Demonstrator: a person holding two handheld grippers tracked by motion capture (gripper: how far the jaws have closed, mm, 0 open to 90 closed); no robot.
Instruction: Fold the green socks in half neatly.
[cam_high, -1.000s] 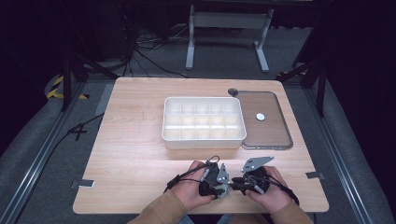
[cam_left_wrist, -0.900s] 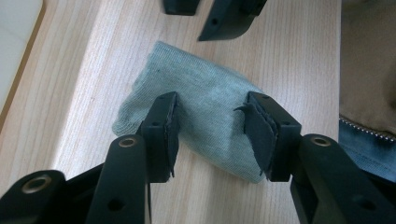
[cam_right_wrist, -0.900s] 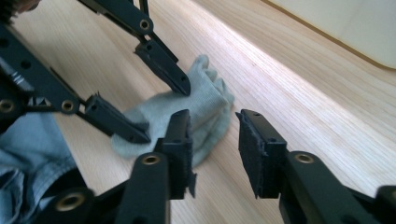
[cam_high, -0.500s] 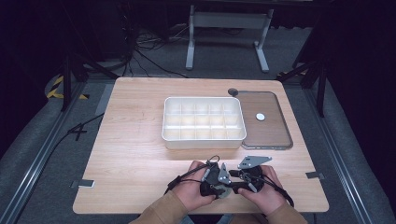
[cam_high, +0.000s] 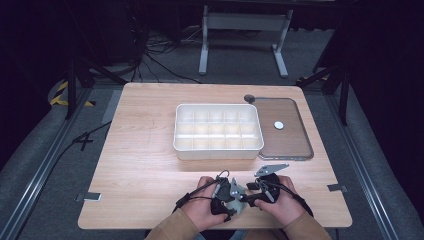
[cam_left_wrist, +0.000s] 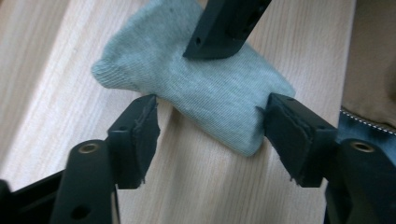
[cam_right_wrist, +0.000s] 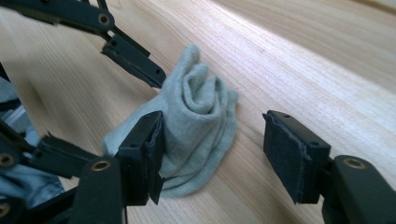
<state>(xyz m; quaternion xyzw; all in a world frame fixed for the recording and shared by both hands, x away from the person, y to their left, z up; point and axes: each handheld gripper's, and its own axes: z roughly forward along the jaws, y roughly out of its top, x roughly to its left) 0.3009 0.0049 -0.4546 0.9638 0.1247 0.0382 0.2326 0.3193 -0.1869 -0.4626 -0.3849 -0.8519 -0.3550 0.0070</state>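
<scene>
1. Since a second ago: both hands have kept to the same patch at the table's near edge; both grippers' jaws have just been opening, and the sock lies between each pair, no longer pinched.
2. Left gripper (cam_left_wrist: 210, 135): jaws wide apart. The sock's lower edge sits between the pads; one corner lies just beside the right-hand pad, and whether it touches I cannot tell. The left-hand pad stands apart from the cloth.
3. Right gripper (cam_right_wrist: 212, 154): jaws wide. One pad sits against or just in front of the sock's side, the other well apart from it over bare wood.
4. Small pale grey-green knitted sock (cam_left_wrist: 196, 88), rolled into a loose bundle, lies flat on the light wooden table (cam_high: 145, 165) near its front edge, between the two hands. In the right gripper view its rolled end (cam_right_wrist: 198, 121) stands up in folds.
5. In the left gripper view one black jaw of the other gripper rests over the sock's upper part.
6. High view: left hand (cam_high: 205, 197) and right hand (cam_high: 277, 197) close together, the grippers facing each other.
7. Farther back, mid-table: a white plastic tray with many small compartments (cam_high: 218, 151). Just beside it on the right, a clear smoky lid (cam_high: 290, 140) lying flat, with a small white disc (cam_high: 278, 125) on it.
</scene>
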